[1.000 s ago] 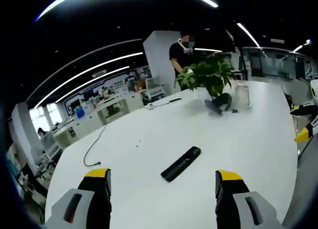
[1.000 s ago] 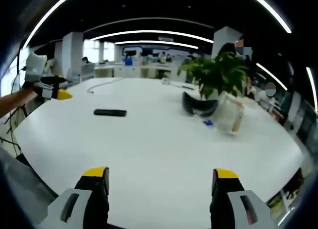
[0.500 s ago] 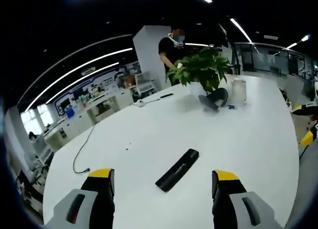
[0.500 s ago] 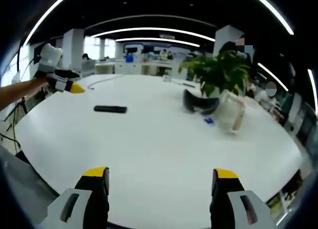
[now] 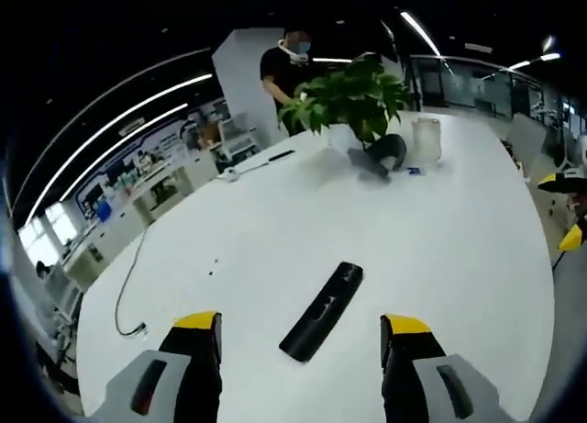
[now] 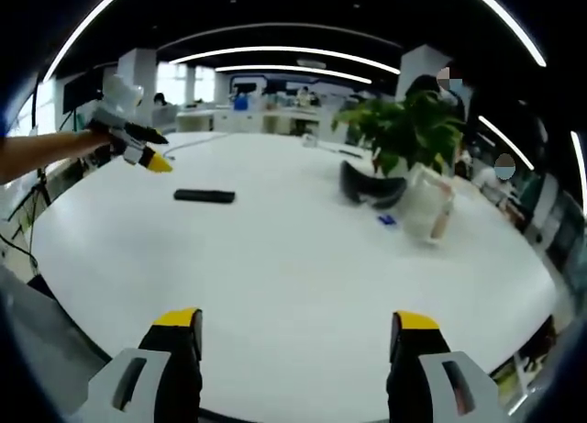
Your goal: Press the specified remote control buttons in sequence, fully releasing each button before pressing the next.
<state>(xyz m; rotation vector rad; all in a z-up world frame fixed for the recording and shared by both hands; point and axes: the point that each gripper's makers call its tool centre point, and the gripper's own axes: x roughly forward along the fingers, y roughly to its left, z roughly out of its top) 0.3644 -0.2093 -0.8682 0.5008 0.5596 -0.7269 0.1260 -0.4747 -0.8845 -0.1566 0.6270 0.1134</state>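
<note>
- In the left gripper view a thin cable (image 5: pixel 128 290) trails over the tabletop (image 5: pixel 459 258) toward its left edge.
- My left tool (image 5: pixel 301 336) hangs over the near edge of the tabletop with its yellow-tipped jaws spread wide and nothing between them.
- The black remote control (image 5: pixel 322 298) lies flat on the tabletop just beyond that gap, apart from both jaws, its long side running diagonally.
- Toward the far edge stand a leafy plant (image 5: pixel 348 93), a dark curved object (image 5: pixel 383 152) and a clear container (image 5: pixel 426 139); a person (image 5: pixel 284 70) stands behind the plant.
- In the right gripper view the left tool (image 6: pixel 138 143) hovers above the left side of the tabletop, near the remote control (image 6: pixel 204 195).
- My right tool (image 6: pixel 289 336) sits at the near edge, jaws spread apart and empty, well apart from the remote control.
</note>
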